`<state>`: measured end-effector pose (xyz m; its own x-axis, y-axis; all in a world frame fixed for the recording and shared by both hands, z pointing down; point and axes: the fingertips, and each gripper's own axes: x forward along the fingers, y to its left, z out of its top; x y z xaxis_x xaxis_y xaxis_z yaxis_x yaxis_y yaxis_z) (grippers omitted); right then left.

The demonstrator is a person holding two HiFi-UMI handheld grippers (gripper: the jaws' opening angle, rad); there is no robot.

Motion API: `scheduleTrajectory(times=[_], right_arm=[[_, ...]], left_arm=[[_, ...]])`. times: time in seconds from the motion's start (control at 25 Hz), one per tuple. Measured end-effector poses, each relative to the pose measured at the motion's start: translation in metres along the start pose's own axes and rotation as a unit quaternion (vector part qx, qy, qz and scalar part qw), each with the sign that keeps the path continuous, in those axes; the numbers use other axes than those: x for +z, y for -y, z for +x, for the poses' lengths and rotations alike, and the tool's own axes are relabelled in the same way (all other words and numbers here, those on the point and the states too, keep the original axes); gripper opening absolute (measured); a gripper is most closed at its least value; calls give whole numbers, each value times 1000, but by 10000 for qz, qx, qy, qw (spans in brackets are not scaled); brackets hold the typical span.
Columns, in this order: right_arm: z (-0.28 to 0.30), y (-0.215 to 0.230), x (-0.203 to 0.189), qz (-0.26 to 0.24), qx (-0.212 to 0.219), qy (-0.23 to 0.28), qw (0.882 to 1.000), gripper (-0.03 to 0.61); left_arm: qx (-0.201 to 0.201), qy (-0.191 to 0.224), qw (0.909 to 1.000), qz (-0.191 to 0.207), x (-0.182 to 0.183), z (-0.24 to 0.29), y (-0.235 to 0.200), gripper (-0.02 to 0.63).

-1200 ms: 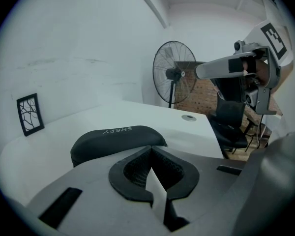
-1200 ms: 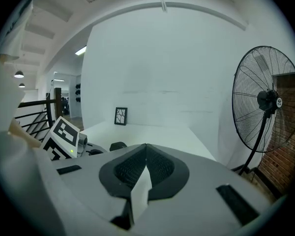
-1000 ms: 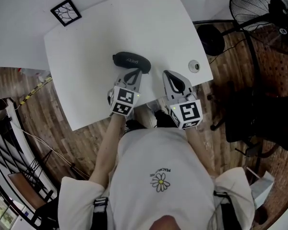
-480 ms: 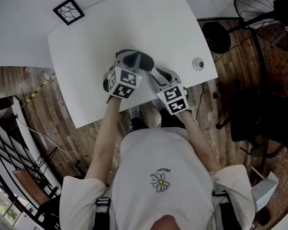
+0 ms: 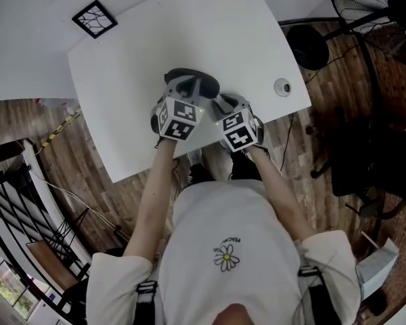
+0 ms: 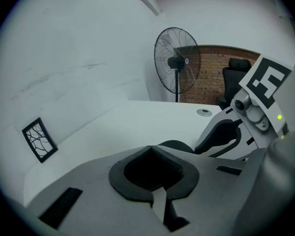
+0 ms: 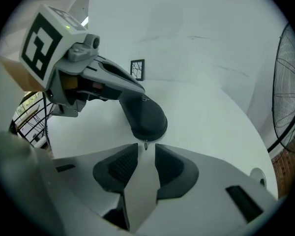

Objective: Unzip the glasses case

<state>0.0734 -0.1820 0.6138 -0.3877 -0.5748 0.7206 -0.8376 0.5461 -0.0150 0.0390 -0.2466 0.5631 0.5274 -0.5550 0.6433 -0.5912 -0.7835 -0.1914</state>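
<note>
The dark oval glasses case (image 5: 206, 81) lies on the white table (image 5: 122, 66). My left gripper (image 5: 187, 87) reaches over it from the near side. In the left gripper view its jaws (image 6: 148, 149) are shut tip to tip, with the case (image 6: 178, 145) just beyond them. In the right gripper view its fingers (image 7: 123, 82) appear to rest on top of the case (image 7: 146, 116). My right gripper (image 7: 146, 150) is at the case's near right end. Its jaws have just been opening and stand open. The small metal zipper pull (image 7: 146, 145) hangs at the gap between the tips, unpressed.
A black-framed square card (image 5: 93, 17) lies at the table's far left. A round grommet (image 5: 282, 87) sits near the right edge. A standing fan (image 5: 372, 5) and a black chair (image 5: 372, 161) are on the wooden floor to the right.
Both grippers have moved away from the table's near edge onto the case. The right gripper came down at the case's right end and its jaws opened.
</note>
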Motion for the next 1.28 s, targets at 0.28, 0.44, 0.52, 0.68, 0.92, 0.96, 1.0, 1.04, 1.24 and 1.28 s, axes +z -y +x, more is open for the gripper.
scheduleTrajectory(times=[0.28, 0.44, 0.52, 0.68, 0.92, 0.96, 1.0, 1.04, 1.24, 1.28], right_arm=[[11, 0, 2, 84, -142, -69, 9998, 71], [10, -1, 1, 66, -146, -20, 9999, 15], [7, 0, -1, -156, -224, -81, 9996, 9], [2, 13, -2, -609, -379, -275, 9970, 8], [1, 26, 1, -980, -291, -402, 9940, 8], [2, 29, 2, -1027, -261, -416, 9935, 8], [2, 33, 3, -1056, -207, -438, 9932, 8], [3, 36, 4, -1088, -134, -470, 9929, 8], [10, 47, 8, -1588, 301, -657, 9847, 8], [12, 49, 9, -1727, 411, -695, 9817, 8]], left_arm=[[52, -140, 9999, 66, -2, 0, 2, 12], [54, -146, 9999, 62, -2, 1, 2, 12], [69, -170, 9998, 90, -2, 0, 2, 12], [-14, -189, 9997, 120, -4, -2, 7, 12], [148, -186, 9995, -194, -4, 1, 8, 12], [149, -197, 9994, -239, -4, 1, 8, 12], [154, -212, 9993, -273, -4, 2, 8, 12], [174, -229, 9992, -294, -4, 2, 9, 12], [302, -227, 9988, -324, -4, 1, 11, 12], [318, -203, 9987, -337, -3, 2, 11, 12]])
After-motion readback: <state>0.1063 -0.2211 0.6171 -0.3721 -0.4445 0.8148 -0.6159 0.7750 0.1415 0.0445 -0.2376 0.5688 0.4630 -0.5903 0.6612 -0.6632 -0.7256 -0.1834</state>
